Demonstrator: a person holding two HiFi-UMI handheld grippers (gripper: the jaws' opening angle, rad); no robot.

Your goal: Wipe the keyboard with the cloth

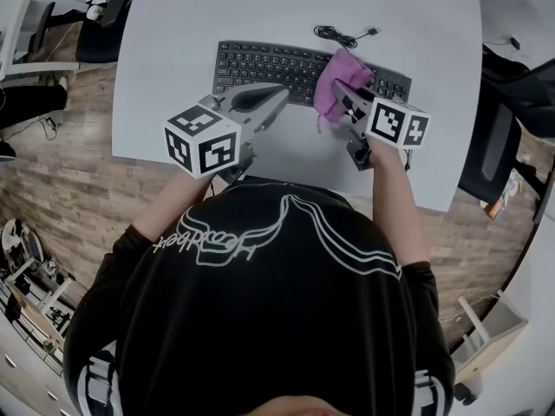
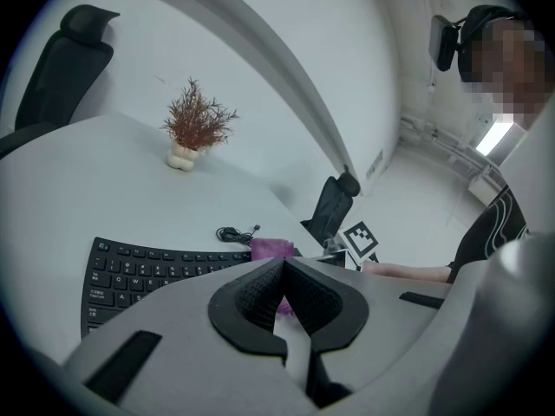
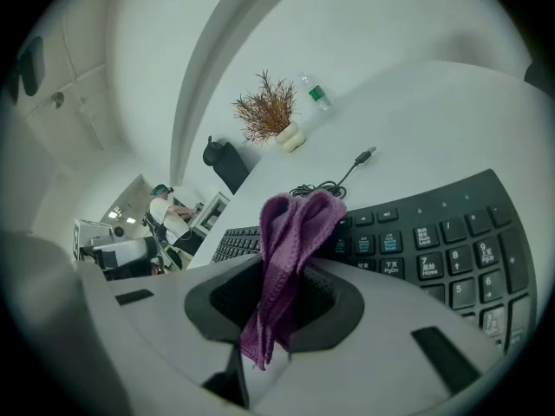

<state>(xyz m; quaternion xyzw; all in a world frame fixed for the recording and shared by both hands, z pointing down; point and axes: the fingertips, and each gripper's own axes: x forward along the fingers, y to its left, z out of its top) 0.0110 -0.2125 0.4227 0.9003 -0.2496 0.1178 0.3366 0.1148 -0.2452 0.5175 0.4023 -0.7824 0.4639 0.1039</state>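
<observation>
Cloth: the purple cloth (image 3: 293, 219) is pinched in the closed jaws of the right gripper (image 3: 279, 277), with a fold left past the tips, probably so fabric meets the keys.
Keyboard: the keyboard (image 1: 264, 62) lies upper centre on the table (image 1: 173, 24), cloth over its right part.
Left gripper: the left gripper (image 1: 276, 94) has its jaws together and empty, near the keyboard's front edge, perhaps to steady it.

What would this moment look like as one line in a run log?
right gripper: shut on cloth, over keyboard right half | left gripper: shut, empty, at keyboard front edge
</observation>
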